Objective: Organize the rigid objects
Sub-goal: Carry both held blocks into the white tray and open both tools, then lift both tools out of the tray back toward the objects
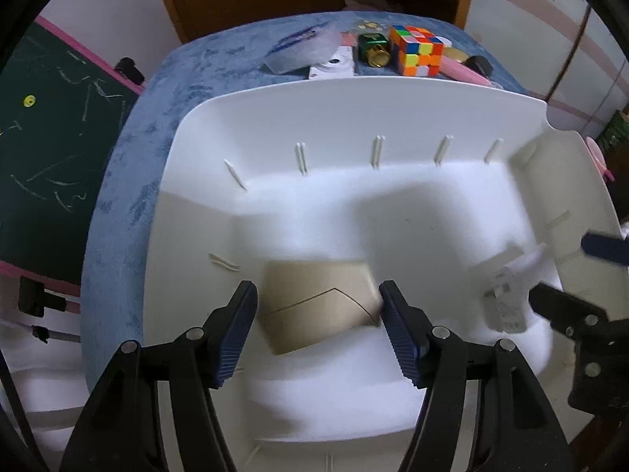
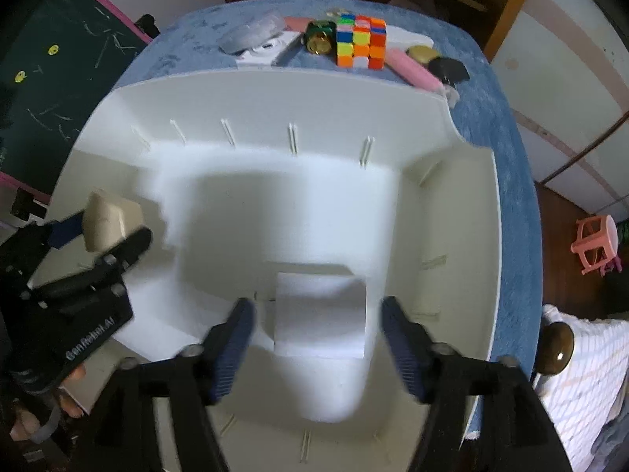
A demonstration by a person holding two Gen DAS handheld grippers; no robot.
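Note:
A white plastic bin (image 1: 354, 110) with ribbed walls fills both views and stands on a blue cloth. My left gripper (image 1: 317, 291) points down into it, its pads pressed on both sides of a tan box (image 1: 318, 310). The right wrist view shows that gripper (image 2: 112, 228) and the tan box (image 2: 106, 216) at the left of the bin (image 2: 275, 94). My right gripper (image 2: 317, 305) stands open over a white box (image 2: 320, 314), with a gap on each side. The left wrist view shows the right gripper (image 1: 560, 269) beside the blurred white box (image 1: 507, 295).
Behind the bin on the cloth lie a colour cube (image 1: 416, 51), a green and gold item (image 1: 373, 49), a clear lid (image 1: 310, 45), a pink stick (image 1: 464, 72) and a black piece (image 1: 479, 65). A chalkboard (image 1: 51, 149) stands left; a pink stool (image 2: 597, 244) right.

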